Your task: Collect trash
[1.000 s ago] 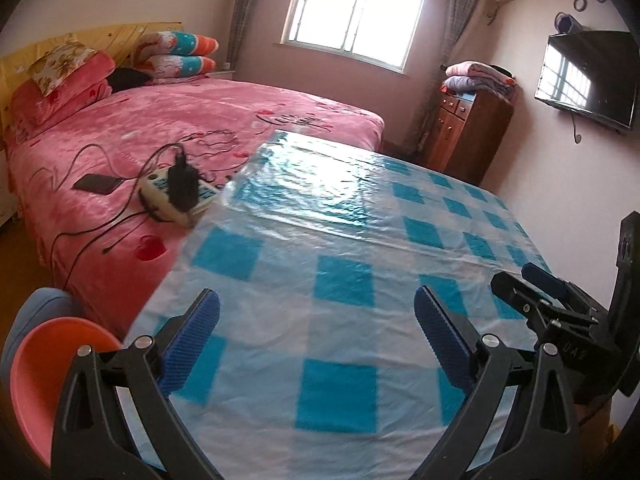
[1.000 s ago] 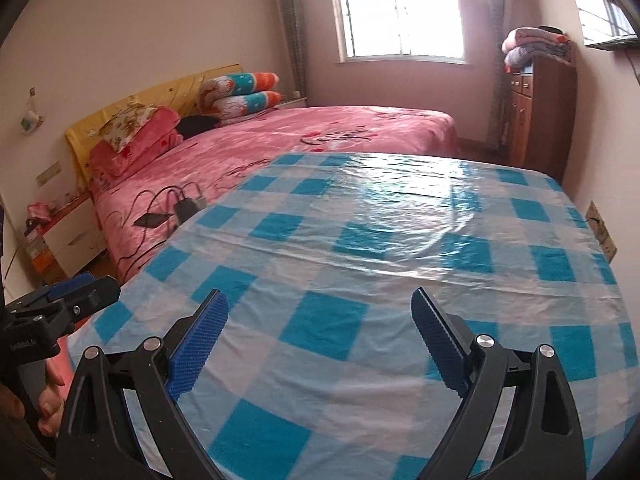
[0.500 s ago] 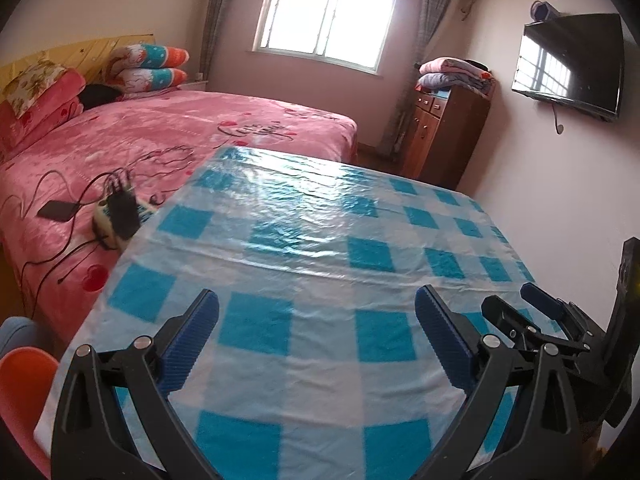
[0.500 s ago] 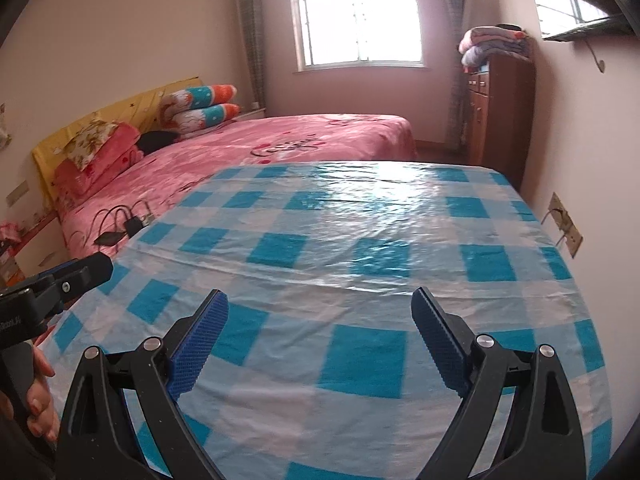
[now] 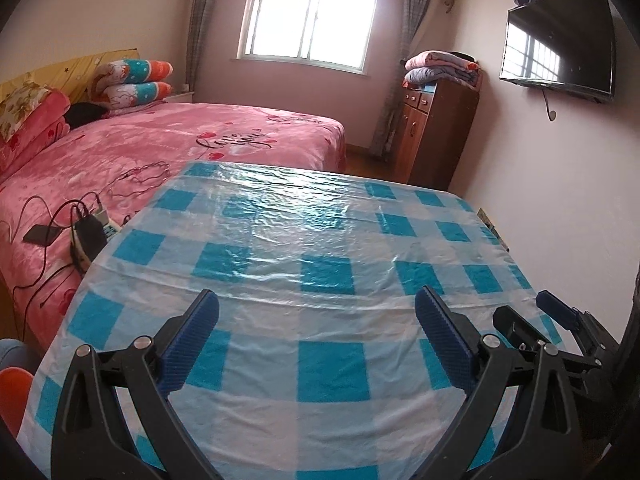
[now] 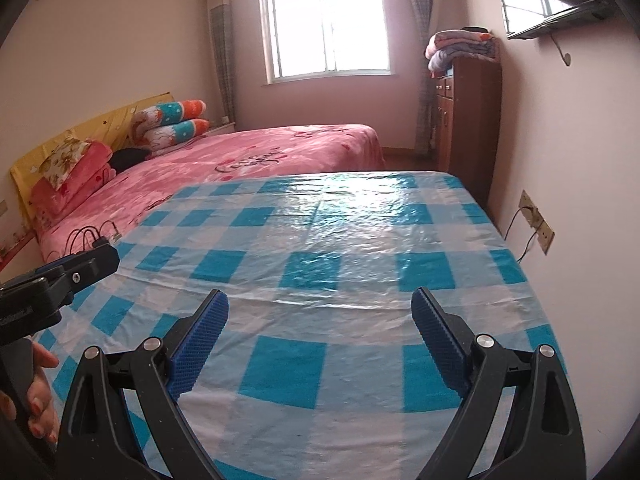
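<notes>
Both views have swung rightward and up, pushing the pink bed (image 5: 168, 152) toward frame left. Left gripper (image 5: 316, 344) and right gripper (image 6: 320, 336) gape wide, empty, over the blue-checked plastic tablecloth (image 5: 320, 240); no trash shows, so the search continues.

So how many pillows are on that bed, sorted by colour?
Cartoon-print bolsters with orange and teal bands: 2
Pink pillows: 2
Floral cushion: 1
Total: 5
</notes>
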`<state>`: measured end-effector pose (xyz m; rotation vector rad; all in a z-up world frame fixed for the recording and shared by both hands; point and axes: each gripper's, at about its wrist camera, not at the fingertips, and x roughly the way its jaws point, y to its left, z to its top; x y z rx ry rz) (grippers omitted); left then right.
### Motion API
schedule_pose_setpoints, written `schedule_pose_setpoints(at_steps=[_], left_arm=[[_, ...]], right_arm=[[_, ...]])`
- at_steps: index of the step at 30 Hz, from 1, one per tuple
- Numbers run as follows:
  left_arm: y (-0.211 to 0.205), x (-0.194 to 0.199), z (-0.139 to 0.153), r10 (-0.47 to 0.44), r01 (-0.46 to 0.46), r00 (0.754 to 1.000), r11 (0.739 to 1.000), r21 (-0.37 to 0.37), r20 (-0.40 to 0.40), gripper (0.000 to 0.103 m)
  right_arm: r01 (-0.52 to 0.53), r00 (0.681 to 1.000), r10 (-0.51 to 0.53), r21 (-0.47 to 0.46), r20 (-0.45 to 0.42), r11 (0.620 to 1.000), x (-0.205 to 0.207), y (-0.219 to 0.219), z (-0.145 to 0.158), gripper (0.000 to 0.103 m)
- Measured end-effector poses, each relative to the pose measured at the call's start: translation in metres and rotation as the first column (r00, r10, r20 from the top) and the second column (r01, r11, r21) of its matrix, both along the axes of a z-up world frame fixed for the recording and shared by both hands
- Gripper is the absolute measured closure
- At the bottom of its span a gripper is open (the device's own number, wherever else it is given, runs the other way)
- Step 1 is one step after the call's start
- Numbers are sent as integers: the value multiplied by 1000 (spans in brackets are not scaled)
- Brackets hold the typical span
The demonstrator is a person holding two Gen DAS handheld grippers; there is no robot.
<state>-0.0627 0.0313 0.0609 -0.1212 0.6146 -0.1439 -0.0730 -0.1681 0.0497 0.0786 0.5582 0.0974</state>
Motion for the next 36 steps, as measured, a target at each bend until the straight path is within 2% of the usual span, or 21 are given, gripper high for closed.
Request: schedule_pose_setpoints(at_steps=[12, 16, 22, 36], left_arm=[[-29, 13, -3, -3, 4, 999, 999, 36, -33, 4], [-29, 14, -4, 22, -21, 999, 999, 47, -24, 4], [-24, 18, -6, 39, -38, 999, 999, 19, -38, 4], [-28, 16, -3, 37, -36, 999, 998, 53, -15, 4]], right_arm=[[45, 999, -45, 12, -1, 999, 0, -22, -2, 10], [49, 999, -49, 20, -2, 999, -1, -25, -2, 9], [43, 999, -42, 21, -11, 999, 1, -25, -3, 9], [29, 999, -28, 29, -35, 999, 5, -22, -6, 9]])
